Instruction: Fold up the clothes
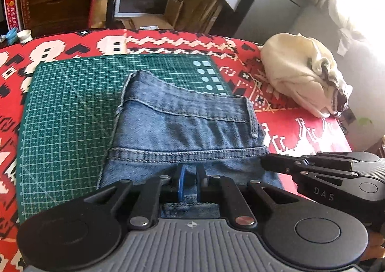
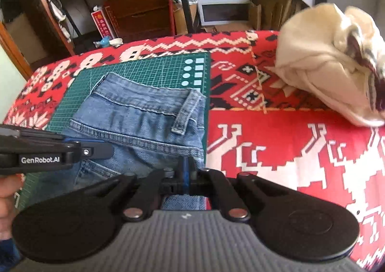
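Observation:
Folded blue jeans [image 1: 182,127] lie on a green cutting mat [image 1: 72,103], waistband and belt loop facing up. My left gripper [image 1: 190,180] is at the near hem, its fingers pressed close with denim between them. In the right wrist view the jeans [image 2: 144,118] sit left of centre on the mat [image 2: 156,70]. My right gripper [image 2: 186,171] is nearly closed on their near right corner. The left gripper [image 2: 105,150] comes in from the left over the denim, and the right gripper [image 1: 264,163] touches the jeans' right edge.
A red patterned cloth [image 2: 276,139] covers the table. A crumpled cream garment [image 1: 296,74] [image 2: 324,67] lies at the far right. A small white bowl [image 1: 24,35] stands at the far left edge. Shelves, drawers and cardboard boxes stand beyond the table.

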`<state>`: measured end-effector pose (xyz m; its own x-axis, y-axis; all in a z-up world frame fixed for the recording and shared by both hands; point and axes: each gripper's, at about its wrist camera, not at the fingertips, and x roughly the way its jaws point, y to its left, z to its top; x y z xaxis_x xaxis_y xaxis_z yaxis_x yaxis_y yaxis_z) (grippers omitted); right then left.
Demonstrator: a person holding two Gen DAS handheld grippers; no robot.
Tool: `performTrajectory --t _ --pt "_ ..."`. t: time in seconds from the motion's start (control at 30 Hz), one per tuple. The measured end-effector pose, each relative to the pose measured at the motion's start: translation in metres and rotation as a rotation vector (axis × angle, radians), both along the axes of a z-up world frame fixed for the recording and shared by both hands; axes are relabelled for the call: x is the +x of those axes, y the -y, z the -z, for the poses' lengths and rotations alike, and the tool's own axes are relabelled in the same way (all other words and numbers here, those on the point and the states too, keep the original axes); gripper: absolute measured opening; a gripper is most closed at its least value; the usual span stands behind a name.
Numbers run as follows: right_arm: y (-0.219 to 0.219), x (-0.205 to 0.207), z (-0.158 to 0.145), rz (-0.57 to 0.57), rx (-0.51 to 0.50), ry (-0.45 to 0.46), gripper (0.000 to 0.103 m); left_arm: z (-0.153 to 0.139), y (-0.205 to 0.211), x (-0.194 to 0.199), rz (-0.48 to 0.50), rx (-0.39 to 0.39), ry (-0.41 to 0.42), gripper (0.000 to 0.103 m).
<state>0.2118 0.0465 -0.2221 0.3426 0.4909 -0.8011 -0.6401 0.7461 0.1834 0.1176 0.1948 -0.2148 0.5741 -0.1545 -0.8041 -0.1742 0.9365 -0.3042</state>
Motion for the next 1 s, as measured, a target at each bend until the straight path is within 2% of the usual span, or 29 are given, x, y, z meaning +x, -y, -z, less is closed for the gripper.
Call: performTrajectory --t 0.1,0.2,0.33,0.4,0.63,0.8,0.9,1.0 --pt "0.006 0.001 -0.006 0.018 -0.002 0.016 0.0 -0.004 -0.002 0.003 0.004 -0.035 -0.003 0.007" --pt "0.019 0.0 -0.013 0.018 0.046 -0.015 0.0 -0.016 -0.005 -0.004 0.007 -0.098 0.027 0.007" --pt "0.029 -0.014 -0.014 -0.041 0.068 -0.057 0.001 -0.033 -0.012 -0.028 0.007 -0.118 0.062 0.007" --pt "0.028 -0.022 -0.008 -0.068 0.043 -0.056 0.006 -0.036 -0.017 -0.04 -0.002 -0.116 0.059 0.007" --pt "0.039 -0.036 0.003 -0.083 0.013 -0.056 0.006 -0.013 -0.031 -0.074 -0.04 -0.103 -0.048 0.007" --pt "0.057 -0.05 -0.002 -0.095 -0.003 -0.06 0.006 -0.005 -0.023 -0.099 -0.03 -0.073 -0.073 0.007" --pt "0.061 -0.061 -0.01 -0.109 0.026 -0.057 0.007 -0.001 -0.018 -0.104 -0.021 -0.071 -0.084 0.007" --pt "0.056 -0.076 -0.011 -0.145 0.007 -0.036 0.007 0.002 -0.012 -0.107 -0.01 -0.066 -0.095 0.007"
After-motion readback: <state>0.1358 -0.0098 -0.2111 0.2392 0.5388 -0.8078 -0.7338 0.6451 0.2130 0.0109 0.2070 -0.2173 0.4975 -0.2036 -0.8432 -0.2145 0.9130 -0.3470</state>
